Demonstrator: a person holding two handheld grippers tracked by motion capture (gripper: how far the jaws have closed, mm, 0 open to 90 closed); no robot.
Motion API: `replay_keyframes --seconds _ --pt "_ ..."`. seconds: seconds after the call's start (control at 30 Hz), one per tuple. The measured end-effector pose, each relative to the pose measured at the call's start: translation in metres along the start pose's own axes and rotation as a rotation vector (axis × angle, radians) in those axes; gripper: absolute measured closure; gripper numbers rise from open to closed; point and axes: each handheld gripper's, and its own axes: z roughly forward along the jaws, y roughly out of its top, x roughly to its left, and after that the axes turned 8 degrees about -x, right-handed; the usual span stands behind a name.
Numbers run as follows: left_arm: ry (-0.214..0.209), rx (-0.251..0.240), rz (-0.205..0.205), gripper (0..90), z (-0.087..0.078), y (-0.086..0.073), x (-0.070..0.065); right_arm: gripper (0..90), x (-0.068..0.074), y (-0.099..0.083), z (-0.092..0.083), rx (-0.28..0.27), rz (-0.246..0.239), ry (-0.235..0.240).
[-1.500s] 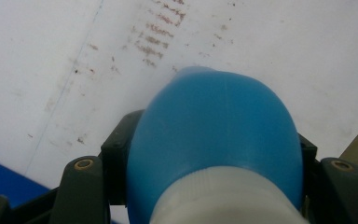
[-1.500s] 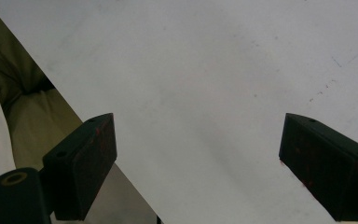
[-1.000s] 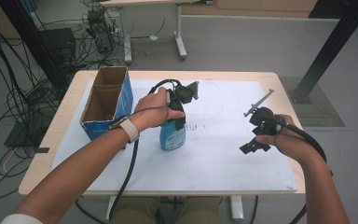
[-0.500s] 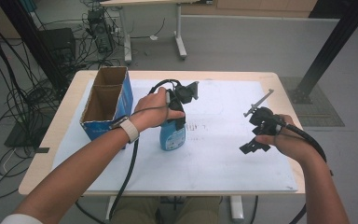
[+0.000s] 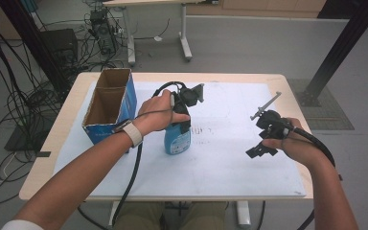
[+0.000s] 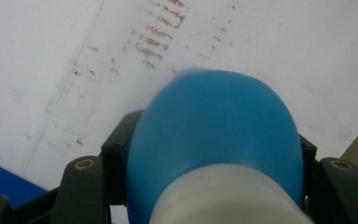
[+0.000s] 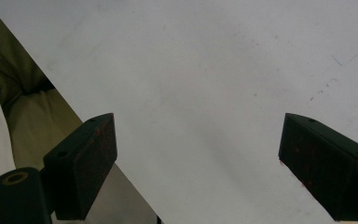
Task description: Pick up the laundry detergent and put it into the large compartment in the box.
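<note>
Bottle [image 5: 177, 139] sits clamped in my left gripper [image 5: 184, 125], so I'd lift straight toward the box [image 5: 109, 106], right gripper [image 5: 261, 149] idle, jaws apart.

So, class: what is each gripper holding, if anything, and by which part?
The left gripper is shut on the blue bottle, clamped around its upper body just below the white cap. The right gripper is open, holding nothing.

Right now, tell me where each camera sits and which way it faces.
High view: above the person's side, looking forward and down at the table; both forearms, left gripper, right gripper.
Left gripper view: on the left gripper, looking down; jaws clamp the bottle.
Right gripper view: on the right gripper, facing the sheet; open jaws.
Shared: bottle, high and left views.
</note>
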Motion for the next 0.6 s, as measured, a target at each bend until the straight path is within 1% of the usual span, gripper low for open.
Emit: replay_keyframes --seconds 0.27,0.33,0.6 --pt "-0.007 0.003 -0.003 38.8 -0.0002 0.0005 0.0024 11.4 -0.0002 -0.0011 -0.0016 0.002 0.000 -0.001" --pt "-0.010 0.002 -0.010 38.8 -0.0002 0.0003 0.0030 11.4 -0.0001 -0.0012 -0.0021 0.005 0.003 -0.003" --pt "-0.008 -0.003 -0.010 38.8 -0.0009 -0.0001 0.0028 11.4 0.0001 -0.0027 -0.0037 -0.003 0.005 -0.004"
